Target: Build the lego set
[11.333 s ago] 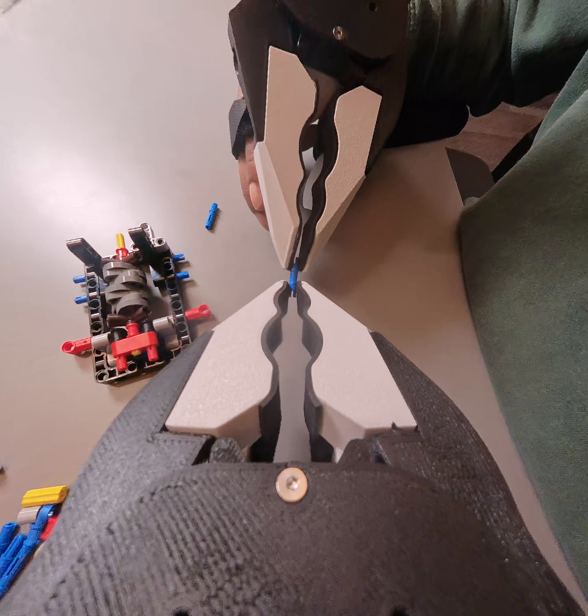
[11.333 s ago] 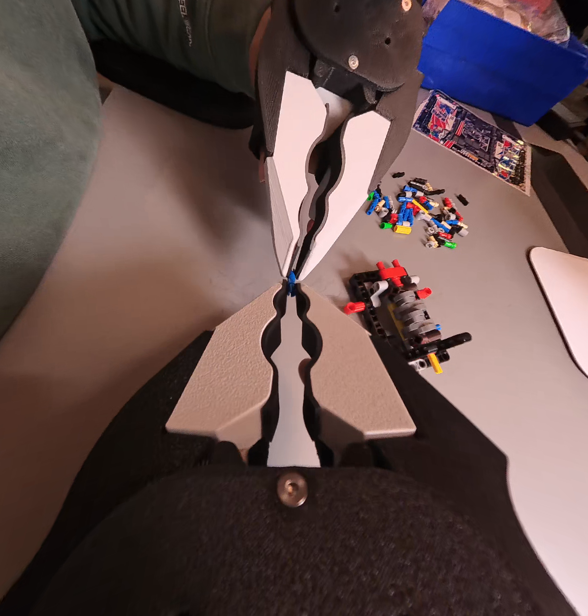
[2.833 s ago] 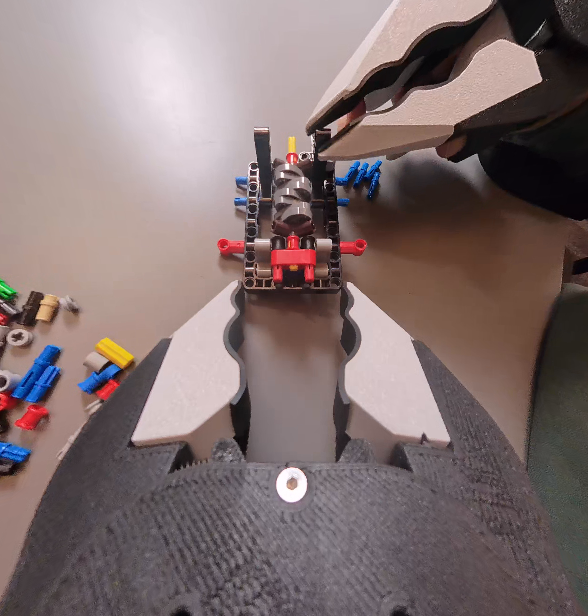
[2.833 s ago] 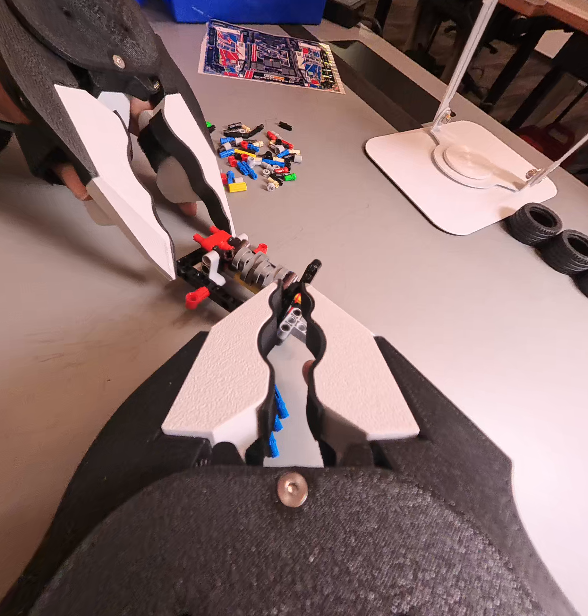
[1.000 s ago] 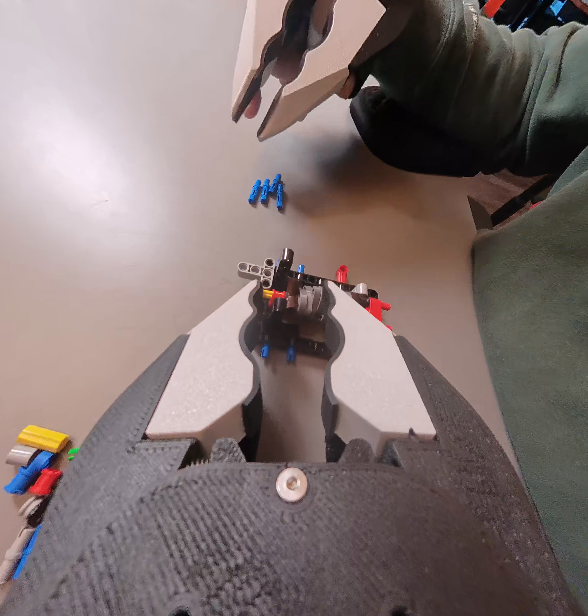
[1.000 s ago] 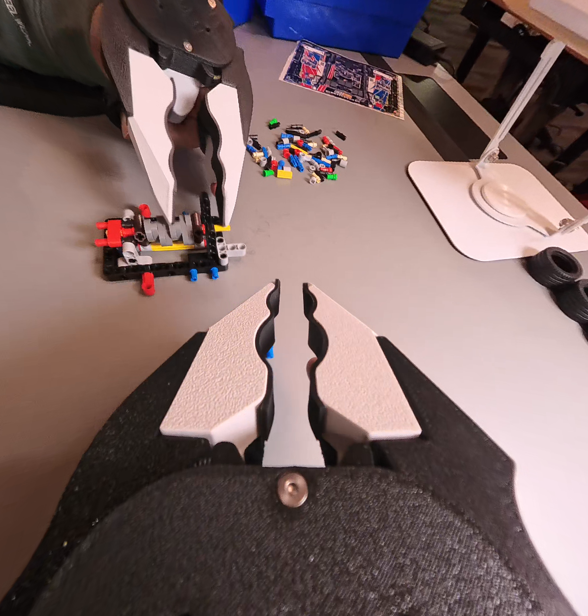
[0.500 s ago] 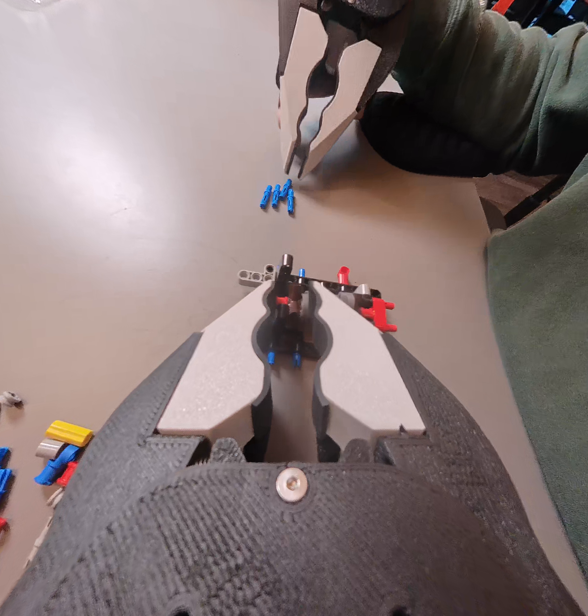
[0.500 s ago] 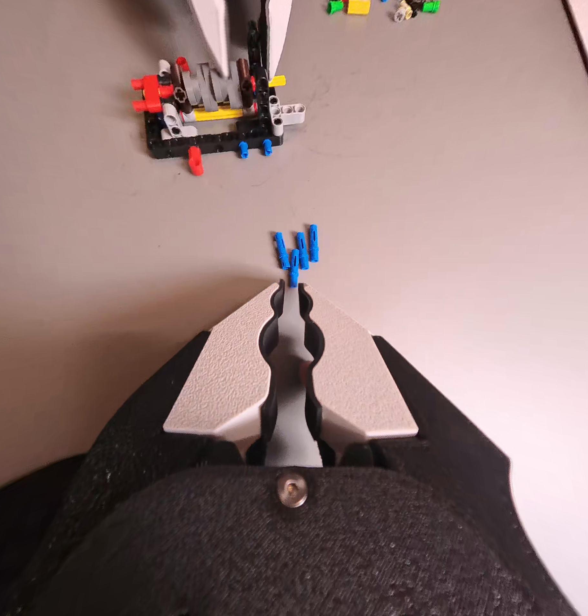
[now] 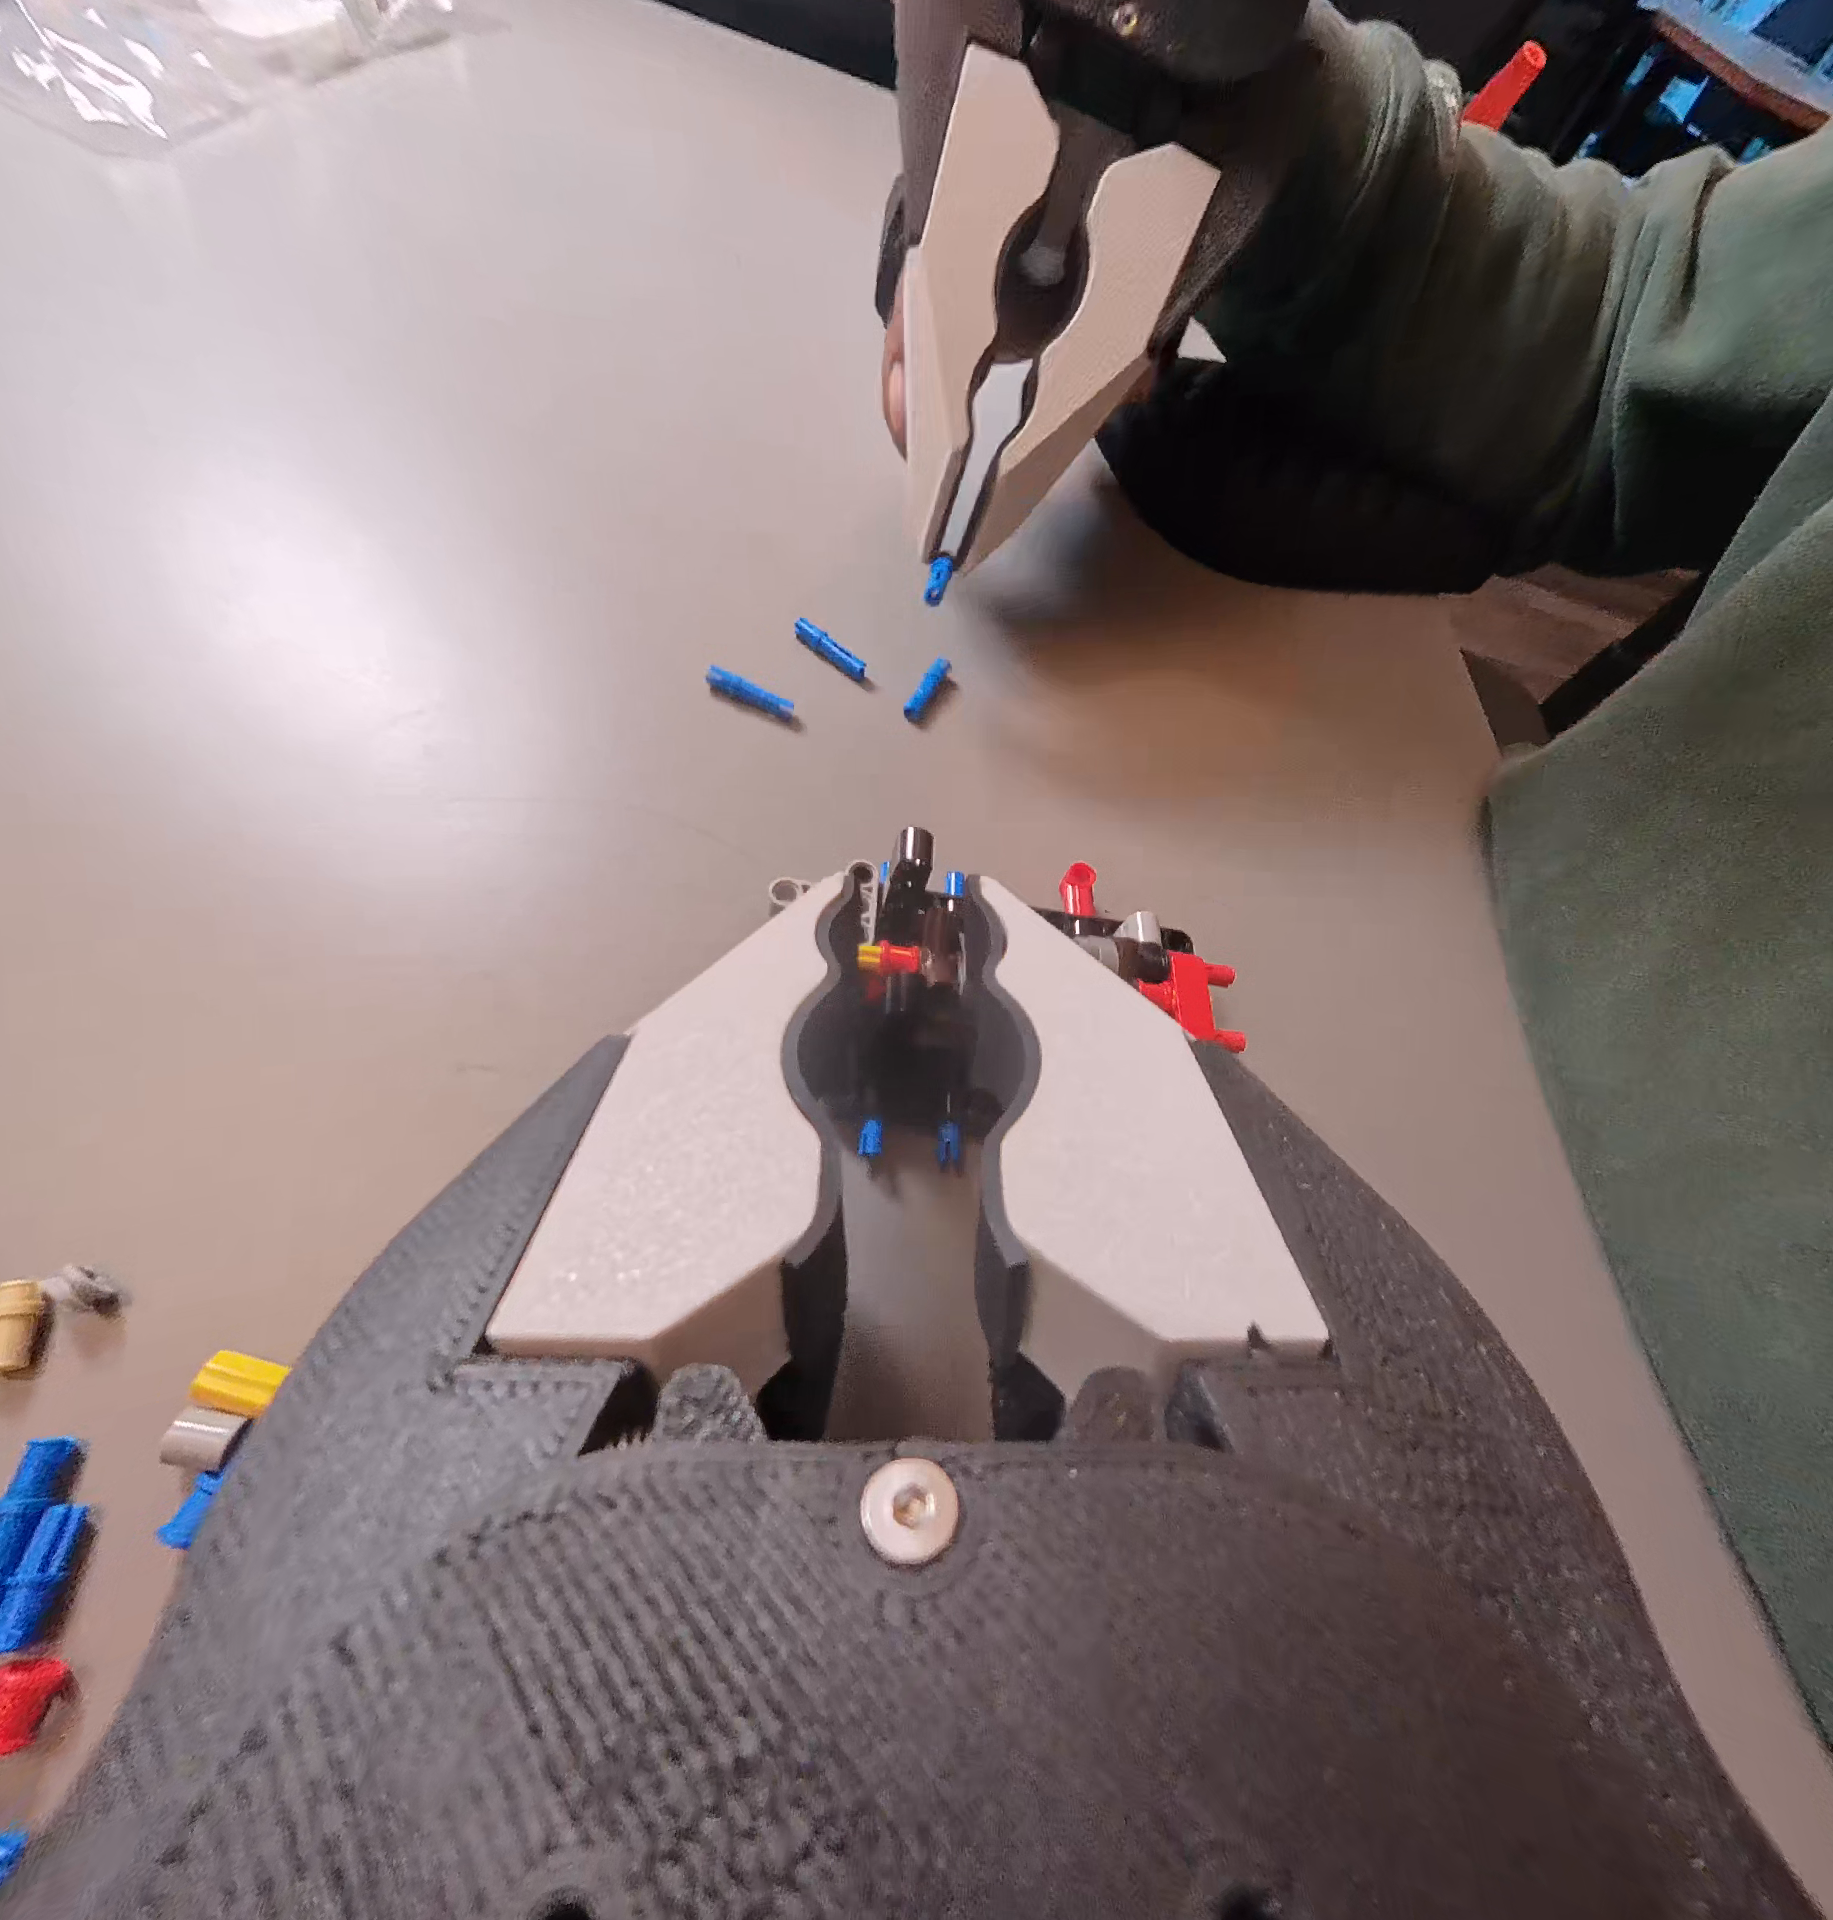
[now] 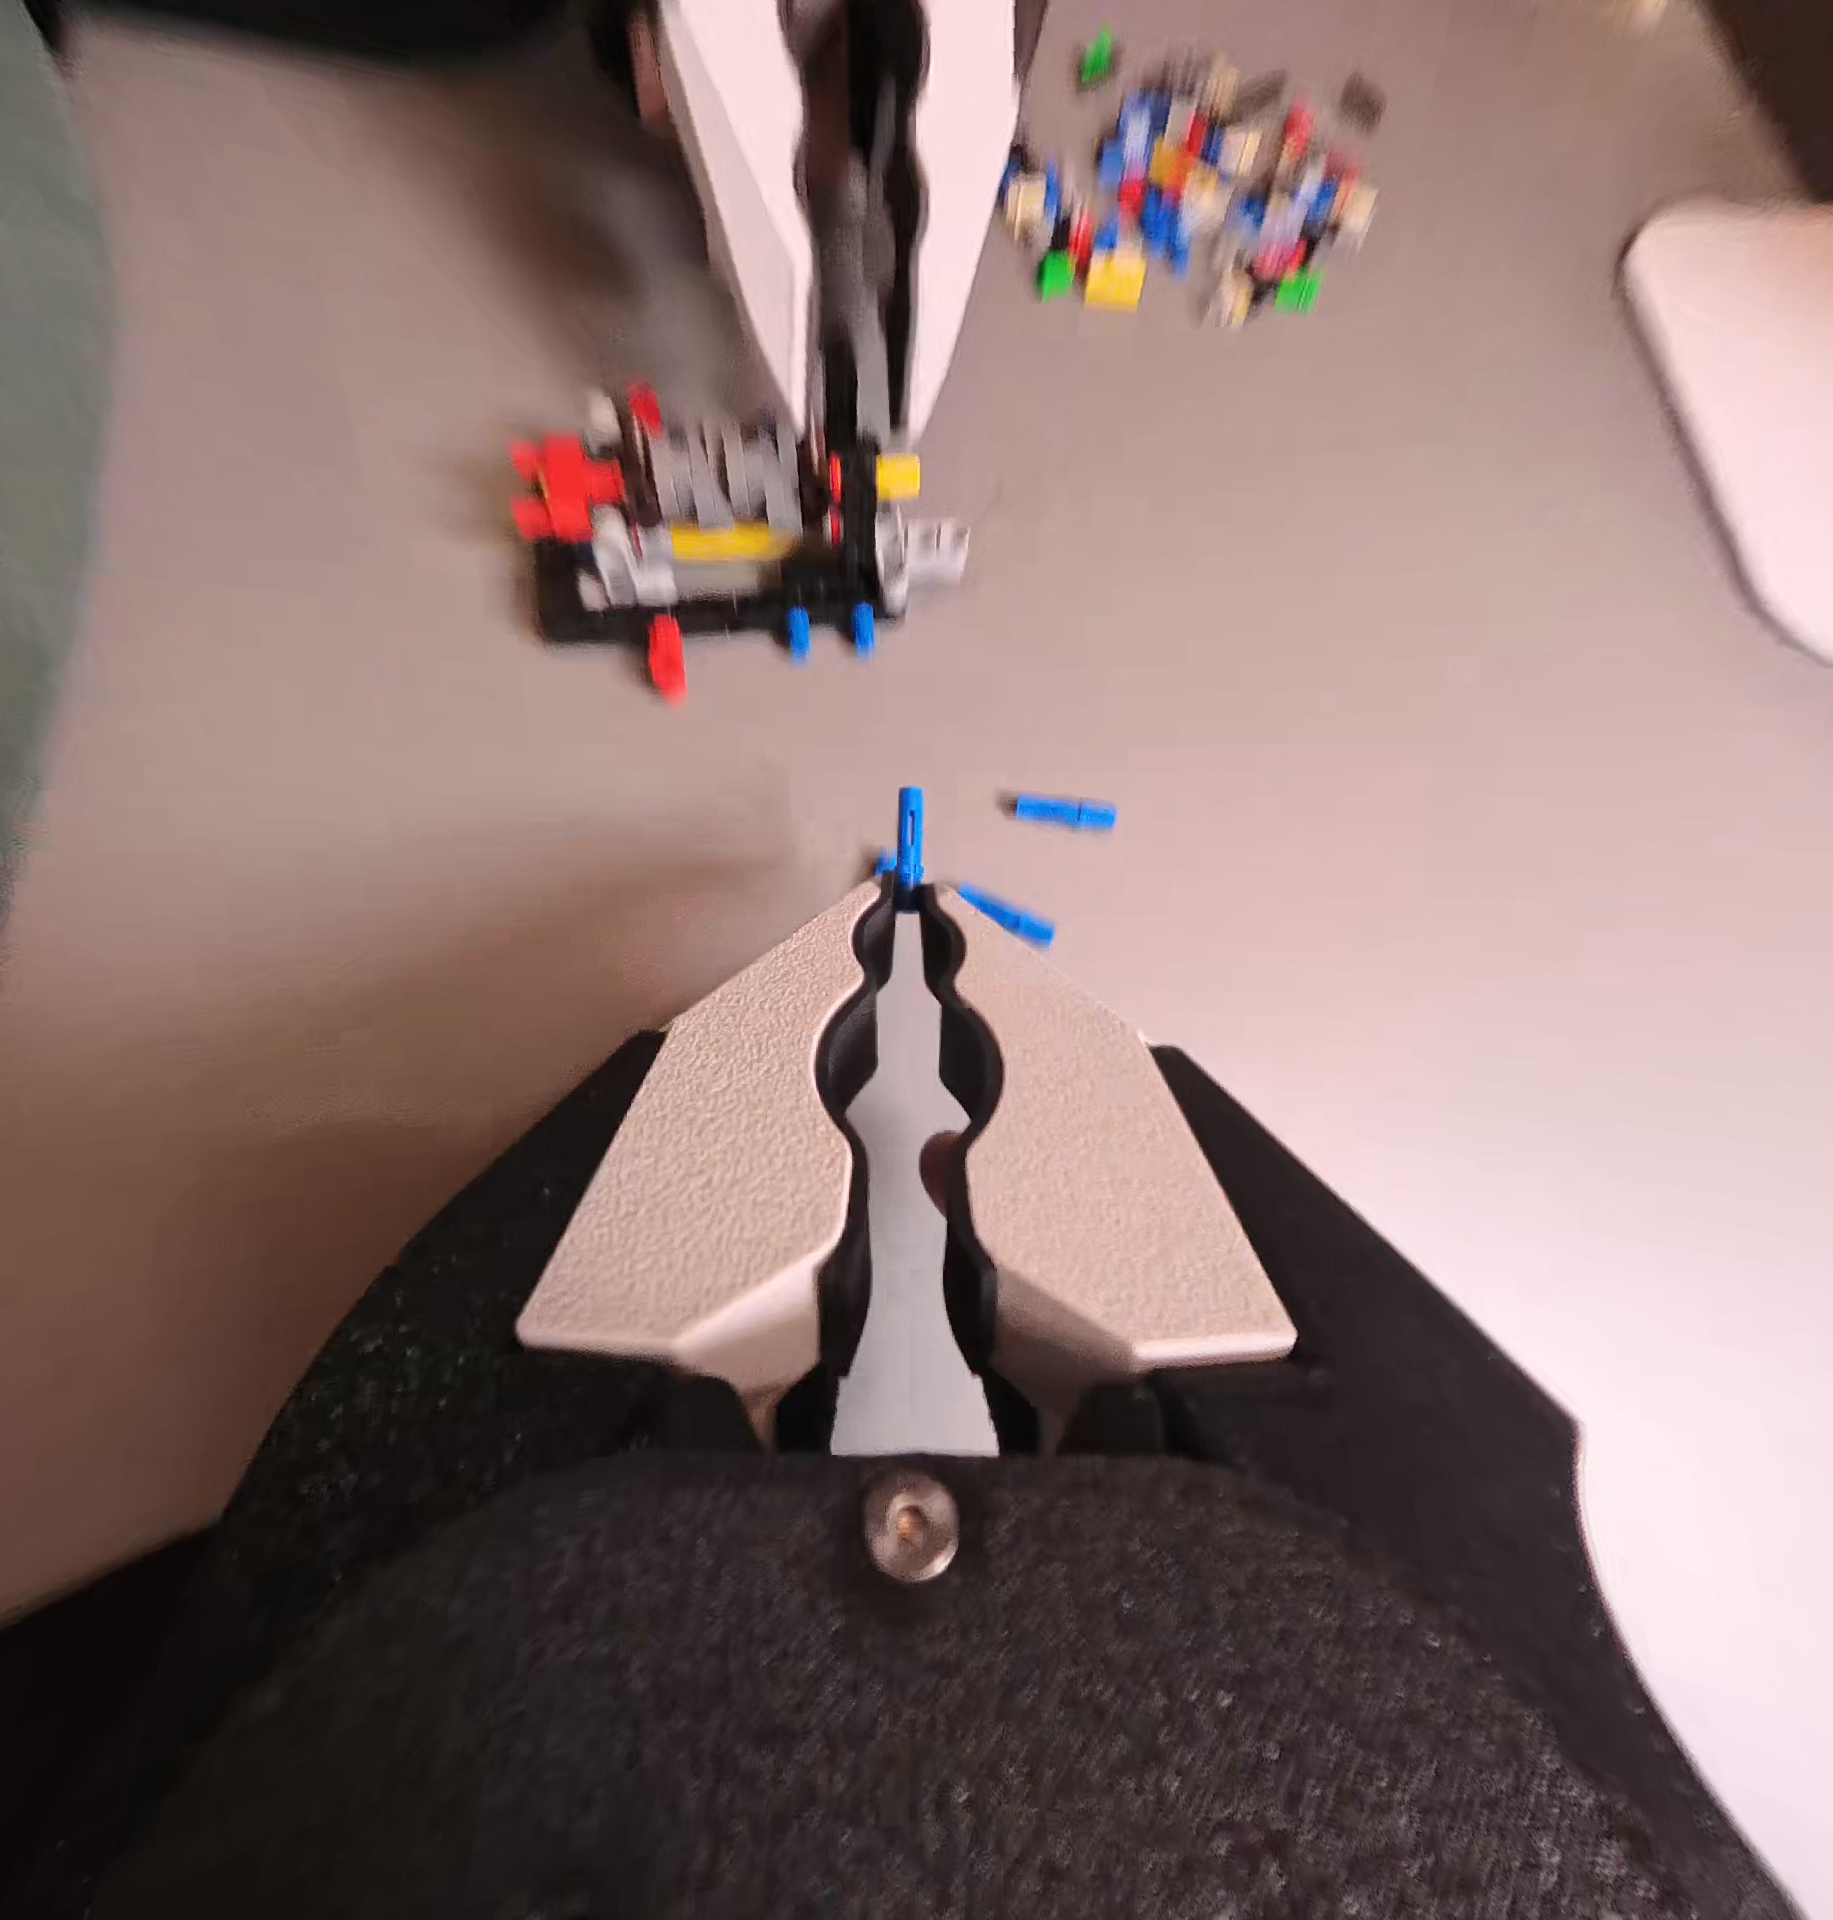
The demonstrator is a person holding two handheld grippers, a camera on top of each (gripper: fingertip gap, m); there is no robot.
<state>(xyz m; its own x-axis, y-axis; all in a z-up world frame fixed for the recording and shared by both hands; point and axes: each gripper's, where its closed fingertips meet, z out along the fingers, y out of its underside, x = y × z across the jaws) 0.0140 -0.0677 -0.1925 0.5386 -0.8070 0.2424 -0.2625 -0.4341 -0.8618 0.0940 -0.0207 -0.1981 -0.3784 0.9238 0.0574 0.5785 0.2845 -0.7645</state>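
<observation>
The partly built lego assembly [image 10: 725, 540], a black frame with grey, yellow and red parts, sits on the grey table. My left gripper [image 9: 917, 899] is shut on the assembly's upright black part [image 9: 907, 935]; it also shows in the right wrist view [image 10: 860, 426], pointing down at the frame's right end. My right gripper [image 10: 904, 894] is shut on one blue pin [image 10: 909, 831] and holds it just above the table. It also shows in the left wrist view [image 9: 948, 556] with the pin [image 9: 937, 582] sticking out of its tips. Three more blue pins [image 9: 831, 649] lie loose beneath it.
A pile of small loose parts [image 10: 1182, 208] lies behind the assembly; some also show at lower left in the left wrist view [image 9: 237, 1382]. A white stand base [image 10: 1764, 416] is at the right. A clear plastic bag [image 9: 112, 62] lies far off. A person's green sleeve [image 9: 1670, 935] borders the table. About 10 centimeters separates my left fingertips from my right.
My right gripper came down onto the cluster of blue pins, shut on one and lifted it; the other three got scattered. My left gripper's fingers narrowed onto the assembly.
</observation>
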